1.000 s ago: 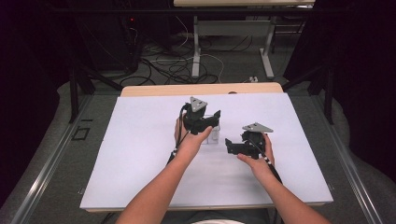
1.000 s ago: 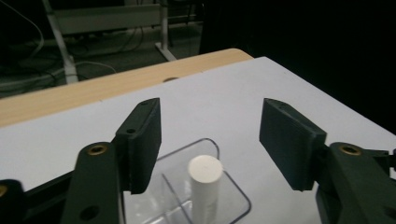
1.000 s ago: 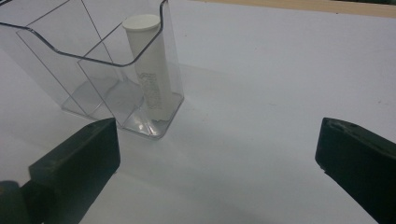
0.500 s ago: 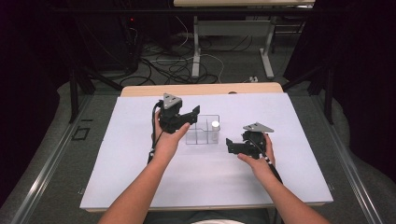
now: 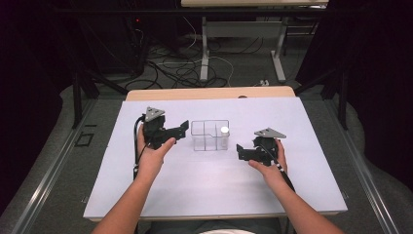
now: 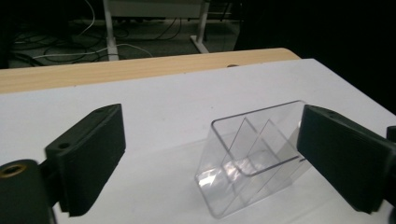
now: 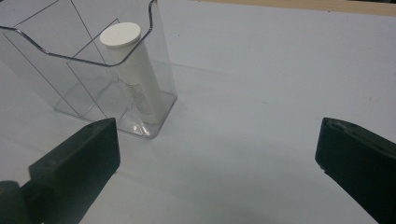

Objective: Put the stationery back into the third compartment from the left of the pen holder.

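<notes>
Table: you work over a white sheet-covered table (image 5: 209,195) with a bare wooden strip along its far edge.
Organizer: a clear plastic box with inner dividers (image 5: 209,135) stands upright near the middle of the sheet, between your two grippers and apart from both.
Tube: a white cylindrical tube with a flat white cap (image 5: 224,136) stands upright in the organizer's compartment nearest your right hand; in the right gripper view (image 7: 135,74) it leans slightly inside that end compartment.
Left gripper: your left gripper (image 5: 181,129) sits just left of the organizer, its jaws spread wide with nothing between them; in the left gripper view (image 6: 210,154) the box shows in the gap, untouched.
Right gripper: your right gripper (image 5: 240,152) rests right of the organizer and nearer you, jaws likewise wide apart and holding nothing (image 7: 215,154).
Hands: your left hand (image 5: 153,153) and right hand (image 5: 268,168) each grip a tool from behind.
</notes>
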{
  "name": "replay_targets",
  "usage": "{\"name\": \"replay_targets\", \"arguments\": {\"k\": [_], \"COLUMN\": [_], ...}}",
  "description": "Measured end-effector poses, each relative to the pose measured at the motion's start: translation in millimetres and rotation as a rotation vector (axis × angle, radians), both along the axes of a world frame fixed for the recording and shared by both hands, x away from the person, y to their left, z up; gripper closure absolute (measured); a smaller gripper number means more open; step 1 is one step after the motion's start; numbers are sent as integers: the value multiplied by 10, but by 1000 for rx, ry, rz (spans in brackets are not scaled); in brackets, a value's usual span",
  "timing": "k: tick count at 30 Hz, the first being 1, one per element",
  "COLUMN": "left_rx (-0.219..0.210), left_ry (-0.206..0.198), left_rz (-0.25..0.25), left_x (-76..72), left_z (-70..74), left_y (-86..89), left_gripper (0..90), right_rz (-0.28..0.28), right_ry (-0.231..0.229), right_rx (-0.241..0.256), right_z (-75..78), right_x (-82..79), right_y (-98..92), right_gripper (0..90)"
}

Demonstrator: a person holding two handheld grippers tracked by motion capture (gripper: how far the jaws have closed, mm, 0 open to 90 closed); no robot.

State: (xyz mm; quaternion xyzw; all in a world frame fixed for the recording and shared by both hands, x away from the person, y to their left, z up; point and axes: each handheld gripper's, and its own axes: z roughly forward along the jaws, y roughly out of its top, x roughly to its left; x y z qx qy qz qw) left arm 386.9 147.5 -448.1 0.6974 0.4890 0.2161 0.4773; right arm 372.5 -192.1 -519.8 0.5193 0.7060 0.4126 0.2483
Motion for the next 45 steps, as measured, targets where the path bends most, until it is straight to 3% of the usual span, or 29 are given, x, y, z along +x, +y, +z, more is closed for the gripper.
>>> {"name": "replay_targets", "arguments": {"k": [5,10,16,22,27,37,45], "left_rx": [6,15,-11,20,38,12,11], "left_ry": [15,14,44,39,37,100,112], "left_rz": [12,28,61,53,62,83,106], "left_x": [-73,-159,-234,-298,-301,-257,-244], "left_z": [-93,-178,-312,-413,-470,-682,-713], "left_y": [136,282,442,563,636,682,732], "left_gripper": [3,3,3,3,3,3,3], "right_rz": [3,-3,-10,-17,-21,-29,-31], "right_ry": [0,-5,-4,1,5,13,21], "right_rx": [-3,0,-4,0,-6,-13,-11], "right_z": [7,20,19,26,16,-6,-11], "right_x": [-5,-16,-5,2,21,54,50], "right_y": [-9,-14,-43,-65,-92,-119,-122], "right_gripper": [0,0,0,0,0,0,0]}}
